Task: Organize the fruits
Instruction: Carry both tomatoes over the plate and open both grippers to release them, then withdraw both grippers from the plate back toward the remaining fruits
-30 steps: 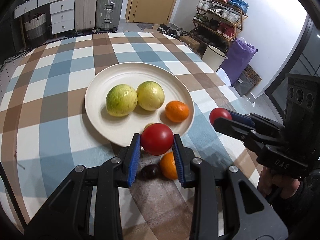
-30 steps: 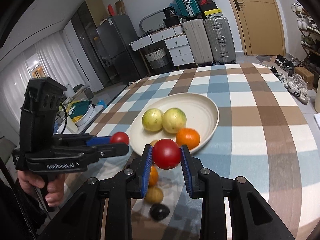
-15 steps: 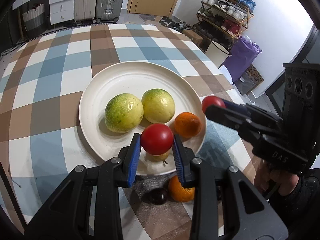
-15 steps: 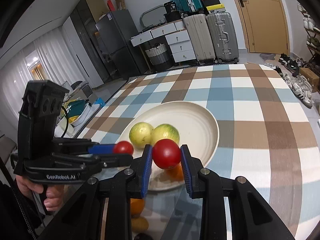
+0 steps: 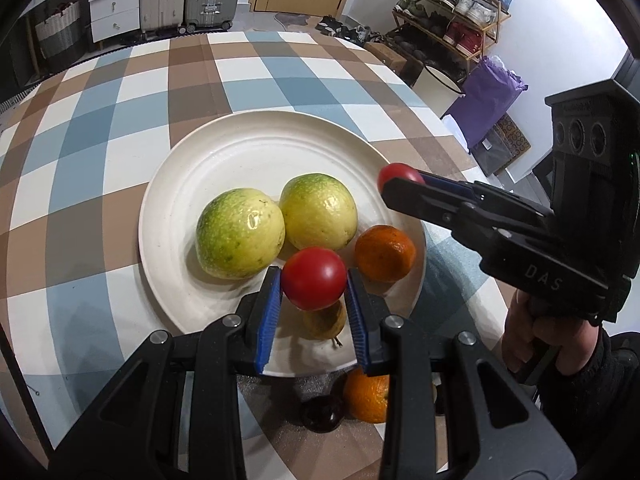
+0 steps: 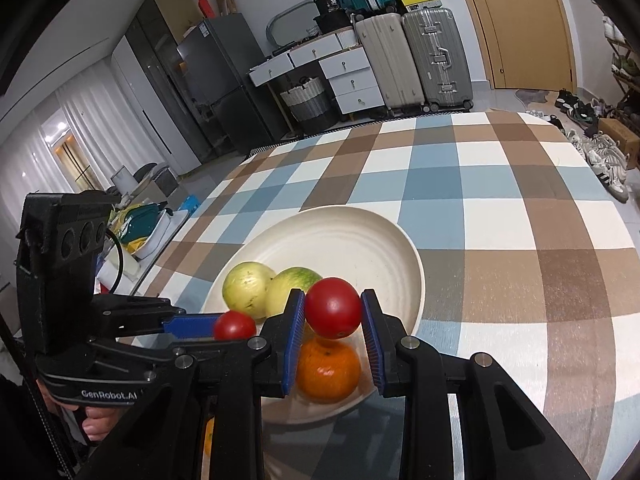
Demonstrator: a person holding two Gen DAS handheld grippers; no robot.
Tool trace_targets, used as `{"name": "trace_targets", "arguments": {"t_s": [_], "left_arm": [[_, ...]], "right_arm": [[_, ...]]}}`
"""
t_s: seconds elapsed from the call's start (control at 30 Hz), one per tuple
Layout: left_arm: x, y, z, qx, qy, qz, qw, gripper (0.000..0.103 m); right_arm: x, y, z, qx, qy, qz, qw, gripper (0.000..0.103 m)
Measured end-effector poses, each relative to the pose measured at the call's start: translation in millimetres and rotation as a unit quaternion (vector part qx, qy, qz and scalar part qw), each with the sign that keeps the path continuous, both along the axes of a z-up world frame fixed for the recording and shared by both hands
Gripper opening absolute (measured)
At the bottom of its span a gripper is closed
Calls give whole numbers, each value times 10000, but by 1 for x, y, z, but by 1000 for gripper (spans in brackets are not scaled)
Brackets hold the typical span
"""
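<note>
Left wrist view: left gripper point(image 5: 313, 280) clamps a tomato point(image 5: 313, 278), now carried over the plate's point(image 5: 168, 216) near rim from short of it a second ago. Two green fruits point(image 5: 240, 233), an orange point(image 5: 385, 253) on the plate.

Right wrist view: right gripper point(image 6: 333, 314) pinches a second tomato point(image 6: 333, 307), also moved in over the plate edge, above the orange. Both look ready to set down.

A home (lived-in): suitcases point(image 6: 408, 60), fridge point(image 6: 224, 80), shoe rack point(image 5: 452, 0).
</note>
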State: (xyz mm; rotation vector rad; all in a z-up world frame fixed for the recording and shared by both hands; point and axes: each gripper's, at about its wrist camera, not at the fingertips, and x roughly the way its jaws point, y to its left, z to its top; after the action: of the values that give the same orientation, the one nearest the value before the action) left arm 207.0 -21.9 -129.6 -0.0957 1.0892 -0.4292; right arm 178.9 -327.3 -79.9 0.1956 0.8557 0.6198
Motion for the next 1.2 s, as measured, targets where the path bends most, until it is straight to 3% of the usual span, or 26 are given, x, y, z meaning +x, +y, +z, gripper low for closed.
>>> {"name": "trace_targets", "arguments": {"t_s": [0.23, 0.4, 0.7, 1.2], "left_arm": [[2, 3, 1, 47, 23, 60, 10000, 29], [-3, 4, 6, 21, -32, 51, 10000, 29], [-19, 4, 22, -55, -233, 49, 9997, 30], [-57, 3, 46, 48, -554, 174, 9983, 34]], "right_arm": [[6, 2, -7, 29, 56, 86, 9999, 29], [4, 0, -2, 65, -71, -2, 10000, 40], [-6, -9, 9, 118, -203, -155, 9996, 46], [-39, -11, 29, 193, -469, -159, 9986, 49]]}}
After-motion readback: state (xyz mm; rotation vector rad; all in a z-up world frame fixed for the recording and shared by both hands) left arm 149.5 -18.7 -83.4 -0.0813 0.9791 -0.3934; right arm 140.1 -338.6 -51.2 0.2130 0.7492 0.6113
